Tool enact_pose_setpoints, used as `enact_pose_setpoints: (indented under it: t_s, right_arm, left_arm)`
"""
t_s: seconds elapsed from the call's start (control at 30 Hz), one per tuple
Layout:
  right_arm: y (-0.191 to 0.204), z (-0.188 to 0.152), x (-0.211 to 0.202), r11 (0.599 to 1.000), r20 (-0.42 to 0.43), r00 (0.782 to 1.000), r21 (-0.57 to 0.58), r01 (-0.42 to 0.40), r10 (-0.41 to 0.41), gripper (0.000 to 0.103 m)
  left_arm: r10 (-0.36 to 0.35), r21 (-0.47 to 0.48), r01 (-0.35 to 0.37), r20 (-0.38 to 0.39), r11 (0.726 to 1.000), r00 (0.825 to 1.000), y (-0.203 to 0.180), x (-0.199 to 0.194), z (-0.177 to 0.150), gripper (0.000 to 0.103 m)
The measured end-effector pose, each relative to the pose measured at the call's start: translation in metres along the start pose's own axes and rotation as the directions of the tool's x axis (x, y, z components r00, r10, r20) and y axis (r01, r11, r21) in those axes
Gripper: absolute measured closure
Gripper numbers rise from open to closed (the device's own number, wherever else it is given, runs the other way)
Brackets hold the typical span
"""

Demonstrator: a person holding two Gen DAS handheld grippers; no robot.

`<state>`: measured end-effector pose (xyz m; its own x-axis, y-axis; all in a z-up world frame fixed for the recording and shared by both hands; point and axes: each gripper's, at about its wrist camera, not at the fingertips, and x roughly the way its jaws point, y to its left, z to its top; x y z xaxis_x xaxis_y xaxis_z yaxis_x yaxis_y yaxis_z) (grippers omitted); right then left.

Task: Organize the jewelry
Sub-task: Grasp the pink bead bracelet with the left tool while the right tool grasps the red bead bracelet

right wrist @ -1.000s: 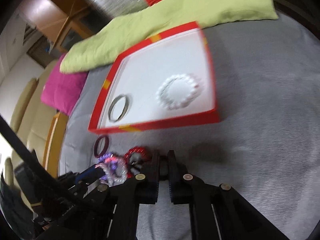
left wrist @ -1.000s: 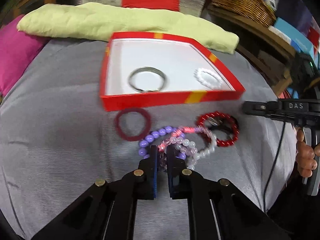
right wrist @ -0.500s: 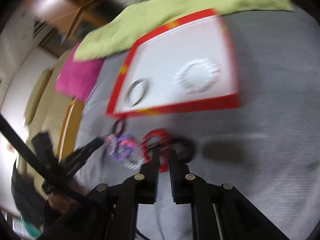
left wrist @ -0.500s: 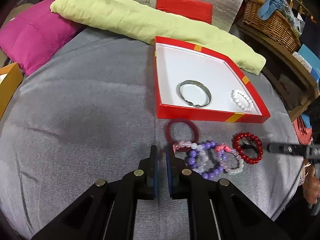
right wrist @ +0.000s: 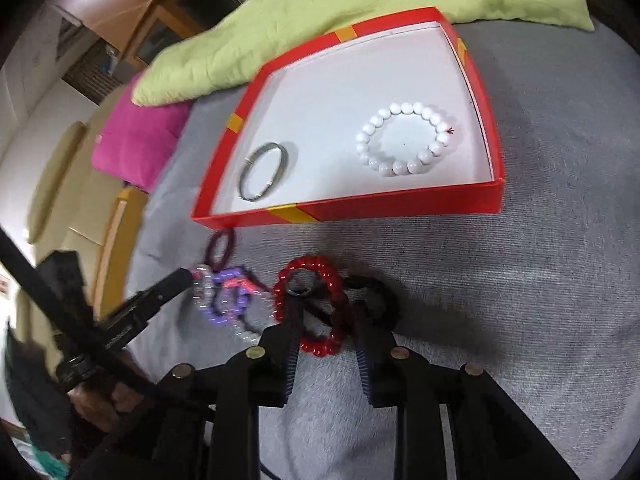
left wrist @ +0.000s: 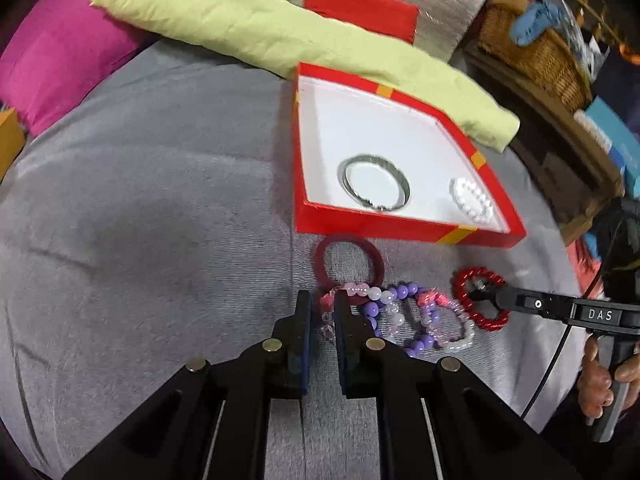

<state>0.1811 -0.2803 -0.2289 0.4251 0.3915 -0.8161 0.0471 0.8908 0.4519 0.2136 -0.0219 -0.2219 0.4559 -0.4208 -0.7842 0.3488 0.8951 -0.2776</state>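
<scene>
A red box [left wrist: 400, 229] [right wrist: 400, 204] with a white floor holds a silver bangle [left wrist: 374, 187] [right wrist: 264, 176] and a white bead bracelet [left wrist: 472, 201] [right wrist: 404, 138]. In front of it on the grey cloth lie a maroon ring [left wrist: 348, 260] [right wrist: 219, 249], a tangle of purple, pink and clear bead bracelets [left wrist: 404, 320] [right wrist: 228, 296], a red bead bracelet [left wrist: 482, 298] [right wrist: 320, 312] and a black ring [right wrist: 380, 296]. My left gripper [left wrist: 322, 312] is nearly shut around the clear pink beads at the tangle's left end. My right gripper [right wrist: 326, 320] is open, its fingers straddling the red bracelet.
A lime cushion [left wrist: 280, 40] and a magenta cushion [left wrist: 60, 60] lie behind the box. A wicker basket [left wrist: 532, 48] stands on a wooden shelf at the back right. The grey cloth [left wrist: 140, 220] stretches to the left.
My right gripper has opened and come down over the red bracelet. My left gripper moved right, up to the left end of the bead tangle.
</scene>
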Motion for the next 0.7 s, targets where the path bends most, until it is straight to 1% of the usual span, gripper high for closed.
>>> enact_pose_setpoints:
  t_s: [0.03, 0.1, 0.13, 0.17, 0.2, 0.27, 0.33, 0.47, 0.53, 0.57, 0.63, 0.7]
  right_arm:
    - [0.002, 0.000, 0.005, 1.000, -0.001, 1.000, -0.003, 0.025, -0.025, 0.077]
    - [0.007, 0.001, 0.006, 0.997, 0.022, 0.997, -0.022, 0.071, -0.070, 0.090]
    - [0.008, 0.002, 0.002, 0.995, 0.034, 0.995, -0.041, 0.095, -0.094, 0.092]
    - [0.010, 0.001, 0.000, 0.993, 0.048, 0.993, -0.051, 0.109, -0.107, 0.092]
    - [0.012, 0.000, -0.005, 0.990, 0.078, 0.990, -0.068, 0.126, -0.120, 0.092]
    - [0.011, 0.002, -0.017, 0.988, 0.126, 0.984, -0.079, 0.135, -0.124, 0.093]
    - [0.004, 0.004, -0.031, 0.990, 0.171, 0.979, -0.065, 0.124, -0.112, 0.093]
    - [-0.020, 0.009, -0.060, 0.999, 0.241, 0.969, 0.010, 0.050, -0.051, 0.093]
    - [-0.031, 0.011, -0.075, 0.999, 0.284, 0.959, 0.045, -0.029, 0.015, 0.092]
    - [-0.034, 0.011, -0.080, 0.997, 0.299, 0.954, 0.053, -0.052, 0.034, 0.092]
    - [-0.041, 0.011, -0.091, 0.993, 0.332, 0.941, 0.075, -0.089, 0.059, 0.092]
    - [-0.047, 0.012, -0.099, 0.990, 0.363, 0.930, 0.094, -0.100, 0.060, 0.092]
  left_arm:
    - [0.004, 0.007, -0.004, 0.005, 1.000, 1.000, -0.002, 0.003, 0.001, 0.093]
    - [0.005, 0.026, -0.005, 0.011, 1.000, 1.000, -0.005, 0.004, 0.001, 0.093]
    - [0.007, 0.037, -0.008, 0.013, 0.999, 1.000, -0.004, 0.003, 0.000, 0.093]
    - [0.014, 0.048, -0.015, 0.020, 0.999, 1.000, -0.006, 0.002, -0.001, 0.094]
    - [0.018, 0.060, -0.020, 0.024, 0.998, 1.000, -0.007, 0.001, -0.002, 0.095]
    - [0.035, 0.079, -0.038, 0.040, 0.996, 0.999, -0.008, -0.001, -0.004, 0.095]
    - [0.050, 0.079, -0.055, 0.060, 0.995, 0.997, -0.006, -0.005, -0.003, 0.095]
    - [0.041, 0.040, -0.046, 0.104, 0.998, 0.994, 0.002, -0.018, 0.000, 0.095]
    - [0.036, 0.038, -0.041, 0.125, 0.998, 0.992, 0.002, -0.024, 0.002, 0.095]
    - [0.035, 0.039, -0.041, 0.133, 0.998, 0.991, 0.001, -0.026, 0.003, 0.095]
    - [0.032, 0.041, -0.039, 0.153, 0.998, 0.988, -0.003, -0.030, 0.006, 0.095]
    - [0.029, 0.042, -0.037, 0.170, 0.998, 0.985, -0.006, -0.033, 0.008, 0.095]
